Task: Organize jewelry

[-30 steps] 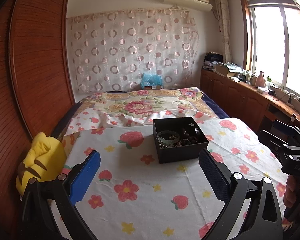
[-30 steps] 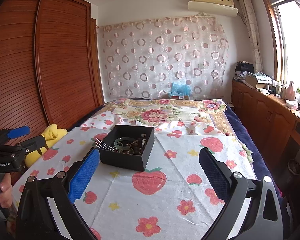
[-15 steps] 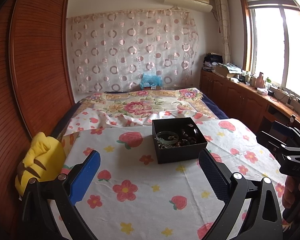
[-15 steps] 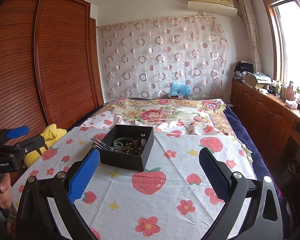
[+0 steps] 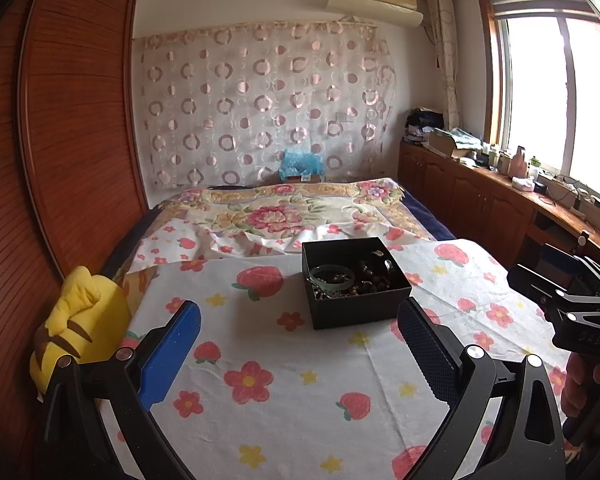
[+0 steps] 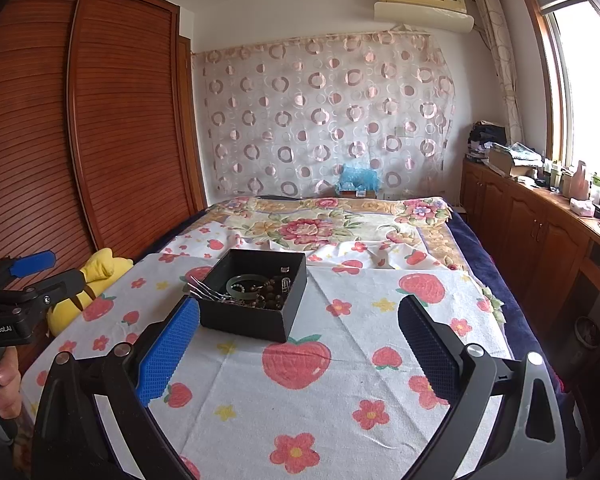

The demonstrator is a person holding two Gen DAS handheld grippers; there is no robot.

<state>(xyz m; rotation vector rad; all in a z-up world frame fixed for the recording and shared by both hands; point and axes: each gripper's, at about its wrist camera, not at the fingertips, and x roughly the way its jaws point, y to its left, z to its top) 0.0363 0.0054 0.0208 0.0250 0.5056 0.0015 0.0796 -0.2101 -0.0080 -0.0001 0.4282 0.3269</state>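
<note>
A black open box [image 5: 354, 308] [image 6: 252, 320] sits on the strawberry-and-flower cloth [image 5: 280, 400] [image 6: 320, 380] on the bed. Inside lie a green bangle [image 5: 332, 276] [image 6: 242, 285], dark bead strands [image 5: 366, 280] [image 6: 270, 294] and thin metal pieces [image 6: 204, 288]. My left gripper [image 5: 300, 344] hovers open above the cloth, short of the box, nothing between its fingers. My right gripper [image 6: 298, 344] is open too, with the box just beyond its left blue pad [image 6: 168, 352]. Each gripper shows at the edge of the other's view, held by a hand.
A yellow plush toy [image 5: 80, 320] [image 6: 88, 280] lies at the bed's left edge beside the wooden wardrobe [image 5: 72, 140]. A floral blanket [image 5: 276, 212] covers the far half of the bed. Wooden cabinets [image 6: 540, 240] with clutter run along the right under the window.
Both views have shifted only slightly; the box sits a touch further left in the left wrist view. Both grippers stay open and empty.
</note>
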